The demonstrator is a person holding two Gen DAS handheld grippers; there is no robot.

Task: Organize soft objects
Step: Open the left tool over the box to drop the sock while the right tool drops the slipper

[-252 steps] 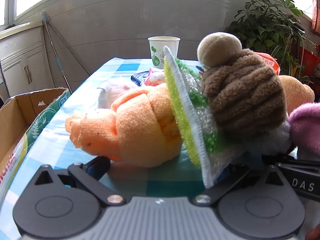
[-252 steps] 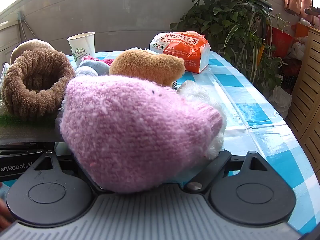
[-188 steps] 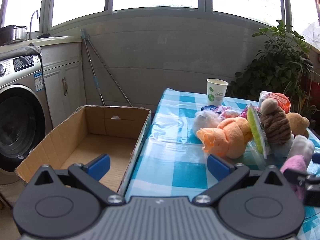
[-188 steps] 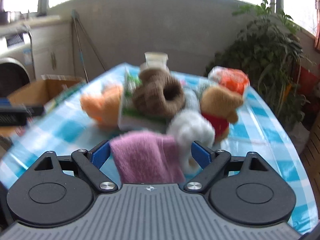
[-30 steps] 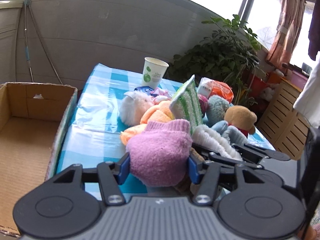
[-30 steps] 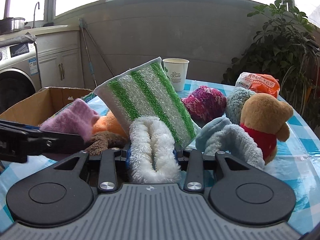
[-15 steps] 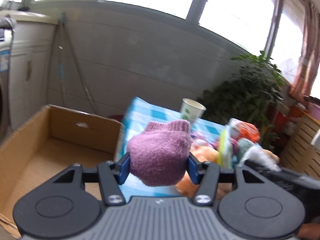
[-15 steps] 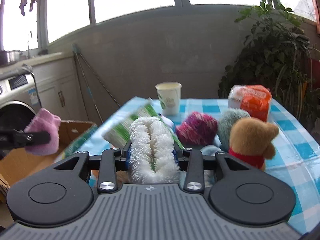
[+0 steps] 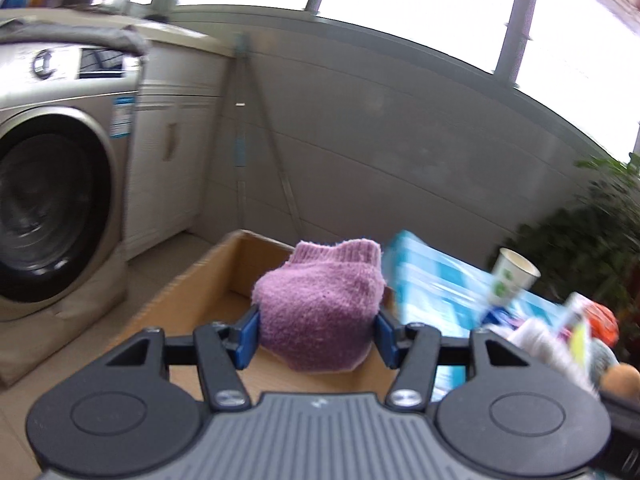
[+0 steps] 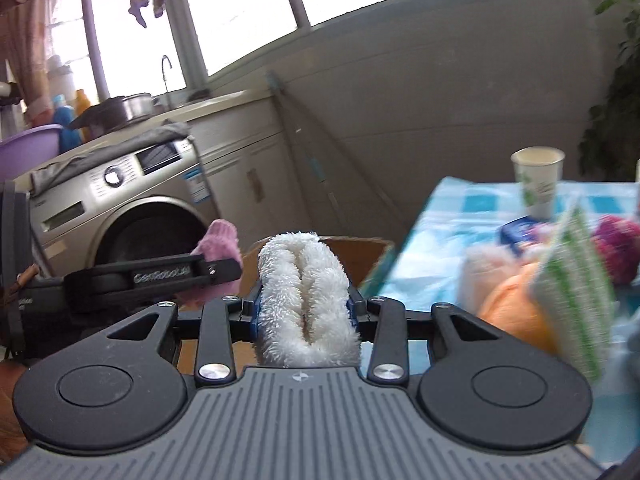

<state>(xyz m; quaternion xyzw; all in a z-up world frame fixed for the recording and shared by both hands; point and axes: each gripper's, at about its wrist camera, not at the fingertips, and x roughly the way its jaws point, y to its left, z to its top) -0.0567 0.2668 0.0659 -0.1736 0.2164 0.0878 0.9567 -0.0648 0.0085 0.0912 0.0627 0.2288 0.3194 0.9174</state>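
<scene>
My left gripper is shut on a pink knitted sock, held above the open cardboard box on the floor. The right wrist view shows that left gripper from the side with the pink sock poking out. My right gripper is shut on a folded white fluffy sock, close to the box's far rim and just left of the table edge. More soft things lie on the checked table: an orange plush, a green-striped white cloth and a magenta yarn ball.
A washing machine stands left of the box, with cabinets and a leaning mop pole behind. A paper cup stands at the table's far end. A potted plant is at the right.
Both grippers have swung left, away from the pile on the table and toward the box, each still holding its sock. The washing machine has come into both views.
</scene>
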